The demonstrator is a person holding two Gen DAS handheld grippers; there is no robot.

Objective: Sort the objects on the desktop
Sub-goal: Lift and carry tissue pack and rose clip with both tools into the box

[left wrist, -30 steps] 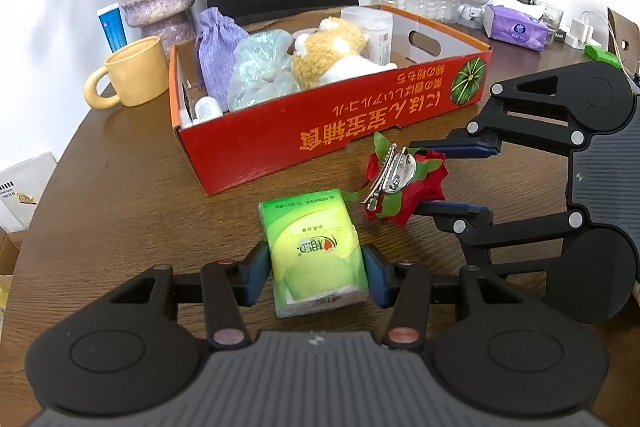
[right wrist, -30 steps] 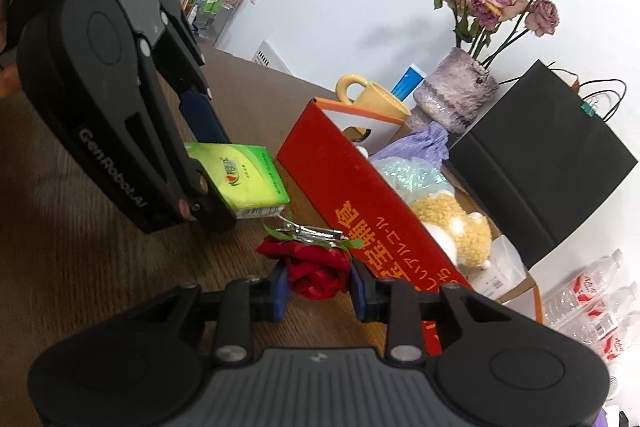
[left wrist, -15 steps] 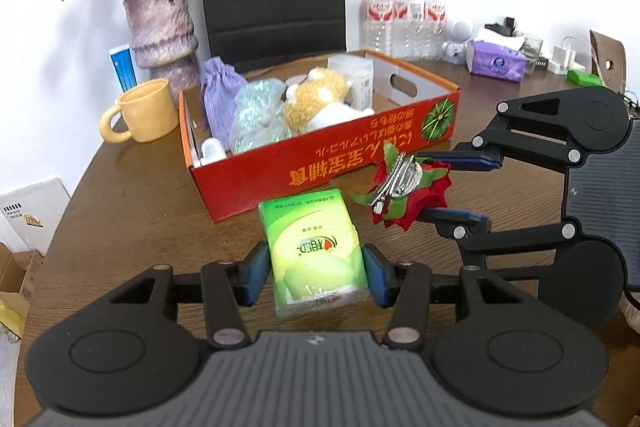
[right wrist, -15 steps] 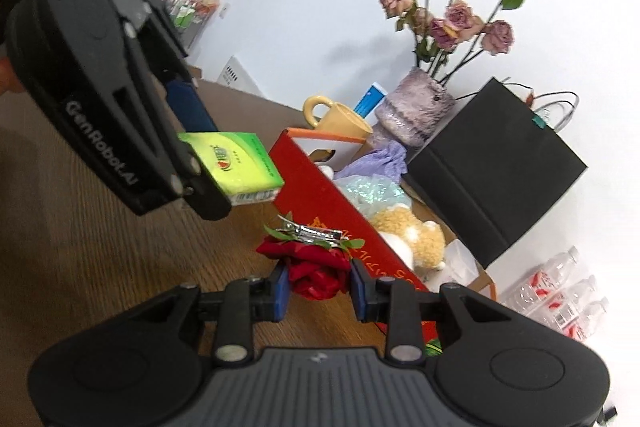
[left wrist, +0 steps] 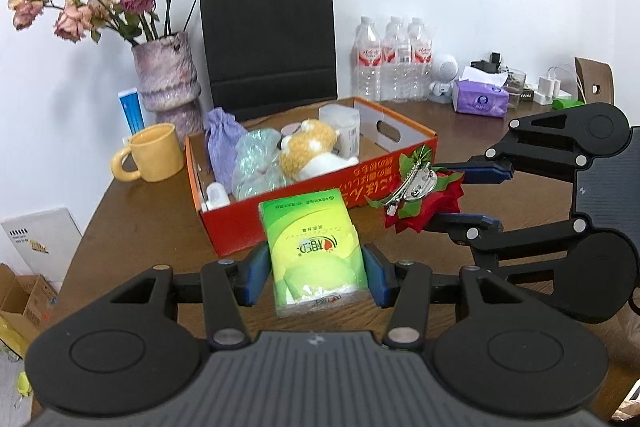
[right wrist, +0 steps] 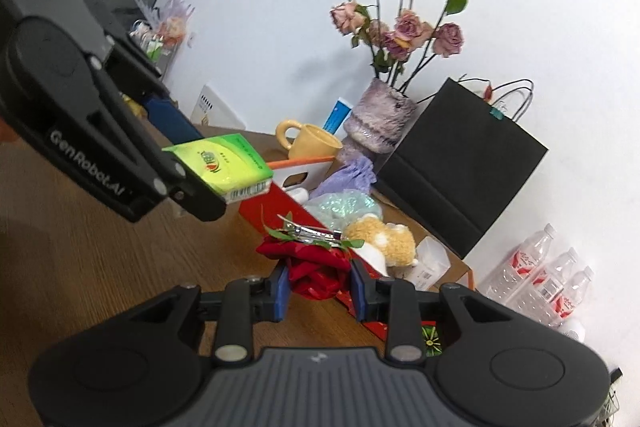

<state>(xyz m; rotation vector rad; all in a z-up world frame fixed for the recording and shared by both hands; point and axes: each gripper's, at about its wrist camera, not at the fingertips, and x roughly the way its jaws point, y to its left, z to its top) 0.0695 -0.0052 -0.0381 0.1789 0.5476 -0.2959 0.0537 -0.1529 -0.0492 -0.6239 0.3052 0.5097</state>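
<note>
The left wrist camera sits just behind its own fingers, looking forward and down over the wooden table [left wrist: 136, 223] toward the red cardboard box [left wrist: 320, 189] at twelve o'clock, close ahead. The right wrist camera is rolled, so the table tilts; it faces the same box [right wrist: 276, 215] from the side. Both share the box, the vase of dried roses [left wrist: 166, 79] and the black paper bag [right wrist: 460, 163]; each sees the other's gripper.

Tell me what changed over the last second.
Both hand-held grippers rose off the brown wooden table toward the red cardboard box: the left carrying the green tissue pack, the right carrying the red fabric rose clip. Both grips and the box contents stayed unchanged.
</note>
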